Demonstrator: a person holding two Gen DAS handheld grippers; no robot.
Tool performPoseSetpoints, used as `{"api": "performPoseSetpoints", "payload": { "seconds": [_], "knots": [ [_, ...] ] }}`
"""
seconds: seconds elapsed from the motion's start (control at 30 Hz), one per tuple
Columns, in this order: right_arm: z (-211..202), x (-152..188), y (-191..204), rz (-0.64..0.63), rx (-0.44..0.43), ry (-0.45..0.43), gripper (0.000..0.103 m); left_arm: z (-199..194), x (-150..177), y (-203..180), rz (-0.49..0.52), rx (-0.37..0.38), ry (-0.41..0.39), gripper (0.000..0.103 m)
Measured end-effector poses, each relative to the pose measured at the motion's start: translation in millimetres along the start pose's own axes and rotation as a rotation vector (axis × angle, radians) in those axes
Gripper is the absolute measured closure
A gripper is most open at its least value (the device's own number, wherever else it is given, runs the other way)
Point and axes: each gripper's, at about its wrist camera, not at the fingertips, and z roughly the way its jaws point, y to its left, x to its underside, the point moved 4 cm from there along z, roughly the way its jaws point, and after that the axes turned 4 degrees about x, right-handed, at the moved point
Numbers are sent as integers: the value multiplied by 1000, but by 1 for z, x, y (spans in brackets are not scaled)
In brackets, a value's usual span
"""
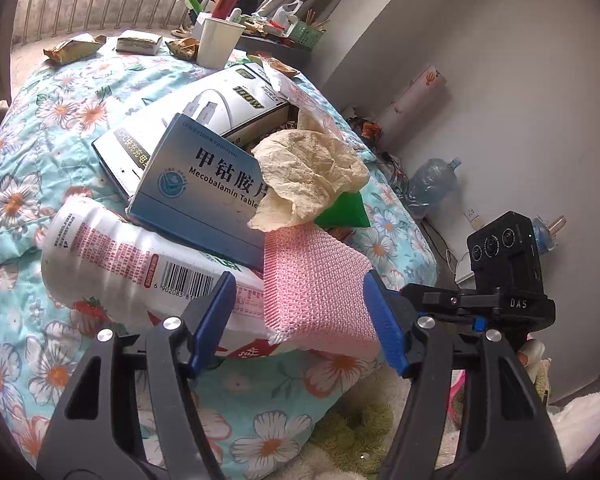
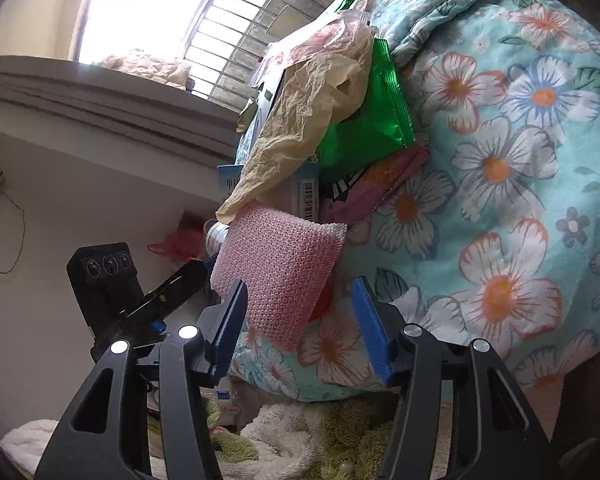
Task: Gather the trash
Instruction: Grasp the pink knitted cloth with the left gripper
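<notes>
Left wrist view: left gripper (image 1: 300, 320) stands half-wide around the pink sponge (image 1: 316, 280) – pads apart from it; right gripper (image 2: 300, 320) likewise (both reaching the trash heap on the quilt (image 1: 60, 128)).

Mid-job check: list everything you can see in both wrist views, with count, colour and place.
Knitted scrubbing pad: one, pink, pile's near edge, between left jaws.
Plastic drink bottle: one, white, lying under boxes.
Medicine box: one, blue, on bottle.
Charger box: one, white, behind medicine box.
Crumpled bag: one, cream, atop pile.
Foil packet: one, green, under bag.
Paper cup: one, white, far end.
Floral quilt: one, turquoise, beneath everything.
Left gripper: jaws apart around pad.
Right gripper: jaws apart at pad's corner.
</notes>
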Motion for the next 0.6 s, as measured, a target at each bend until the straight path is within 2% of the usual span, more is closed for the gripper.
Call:
{"api": "performPoseSetpoints", "payload": {
  "seconds": [0.1, 0.17, 0.23, 0.33, 0.43, 0.6],
  "knots": [
    [12, 4, -2, 24, -23, 39, 63, 2, 3, -1, -20, 58, 15, 49],
    [16, 6, -4, 40, -45, 48, 66, -2, 4, -3, -44, 138, -10, 50],
    [16, 5, -7, 54, -58, 41, 67, -9, 5, -7, -36, 196, -43, 50],
    [15, 5, -17, 92, -97, 45, 68, -11, 6, -7, -63, 259, -47, 50],
    [18, 8, -23, 117, -140, 61, 68, -5, 6, -1, -106, 262, -36, 50],
    [19, 10, -19, 93, -142, 58, 68, 3, 6, 5, -117, 229, -38, 54]
  ]
}}
